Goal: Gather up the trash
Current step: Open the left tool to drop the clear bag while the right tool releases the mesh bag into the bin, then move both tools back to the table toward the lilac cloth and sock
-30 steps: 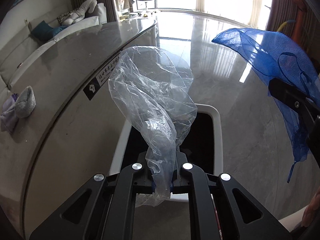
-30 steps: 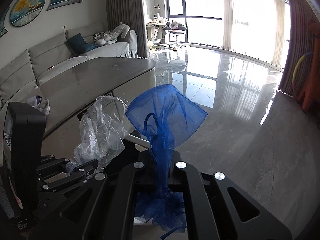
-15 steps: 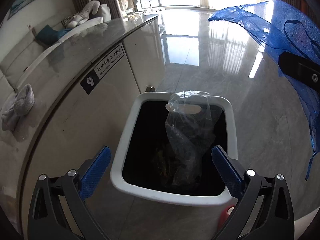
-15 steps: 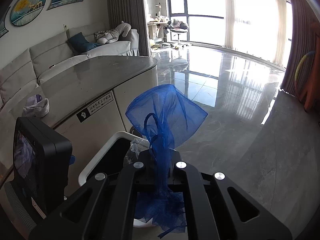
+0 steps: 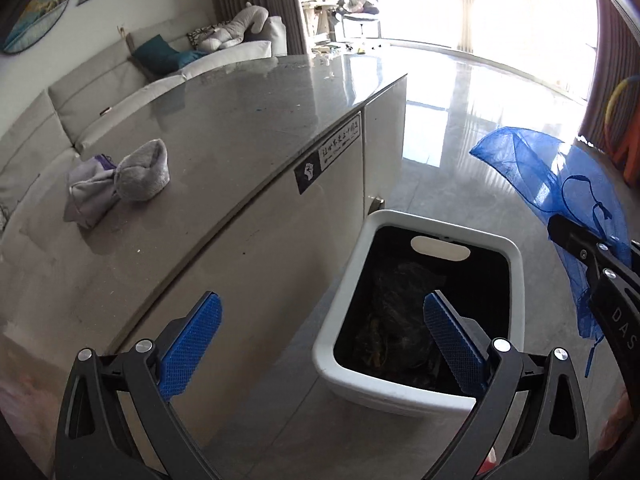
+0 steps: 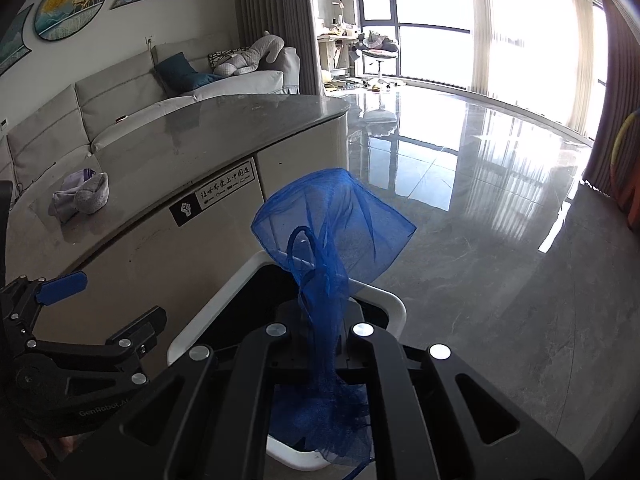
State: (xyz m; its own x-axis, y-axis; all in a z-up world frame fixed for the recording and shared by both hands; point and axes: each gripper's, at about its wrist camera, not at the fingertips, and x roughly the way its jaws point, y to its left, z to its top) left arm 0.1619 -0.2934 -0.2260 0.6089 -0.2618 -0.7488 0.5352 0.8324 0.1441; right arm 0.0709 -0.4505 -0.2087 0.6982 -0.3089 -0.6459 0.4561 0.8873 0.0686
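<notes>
Strong daylight pours in from the tall windows [image 6: 492,36] at the far side of the room, blown out to plain white in both views. It throws broad glare and striped reflections across the polished floor [image 6: 472,184] and a pale sheen along the far end of the counter top [image 5: 248,116]. The inside of the trash bin [image 5: 496,248] is deep in shadow, its contents hard to make out. Both fisheye pictures bend straight lines strongly toward the edges, with dark vignetted corners. Focus is sharp overall; no motion blur shows.
</notes>
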